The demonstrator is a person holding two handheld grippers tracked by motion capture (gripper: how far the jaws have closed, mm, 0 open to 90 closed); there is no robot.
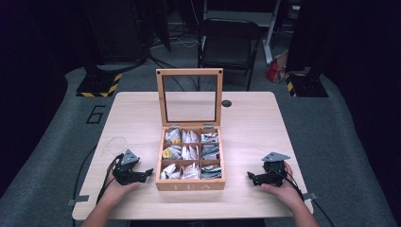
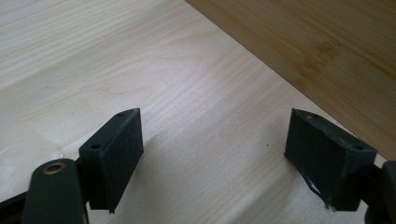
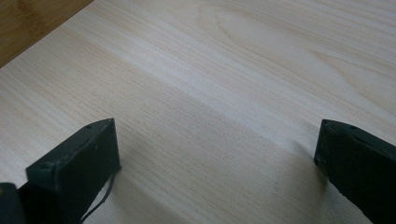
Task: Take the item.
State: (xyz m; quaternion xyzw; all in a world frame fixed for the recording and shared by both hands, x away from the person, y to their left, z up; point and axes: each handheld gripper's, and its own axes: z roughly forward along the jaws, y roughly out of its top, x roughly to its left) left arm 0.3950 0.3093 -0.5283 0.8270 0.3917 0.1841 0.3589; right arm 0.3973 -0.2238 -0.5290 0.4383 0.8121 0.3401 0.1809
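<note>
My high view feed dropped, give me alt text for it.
An open wooden tea box with nine compartments of tea bags sits on a pale wooden table, its glass lid upright. The left hand-held gripper and right hand-held gripper rest open at either side.

Pretty dim room overall, most of the light lands on the pale wood table [image 1: 142, 113] in the middle. It sits on grey carpet [image 1: 340, 142], which has a big "6" marking [image 1: 96, 114] off the table's far left corner. Behind the table there's a black folding chair [image 1: 229, 45] facing in. Two black stand bases with yellow-black hazard tape, one far left [image 1: 99, 85] and one far right [image 1: 306, 85]. Dark curtains [image 1: 28, 71] close in both sides (hard to make out much detail there). Some cables [image 1: 182, 40] are lying loose on the floor beside the chair.
</note>
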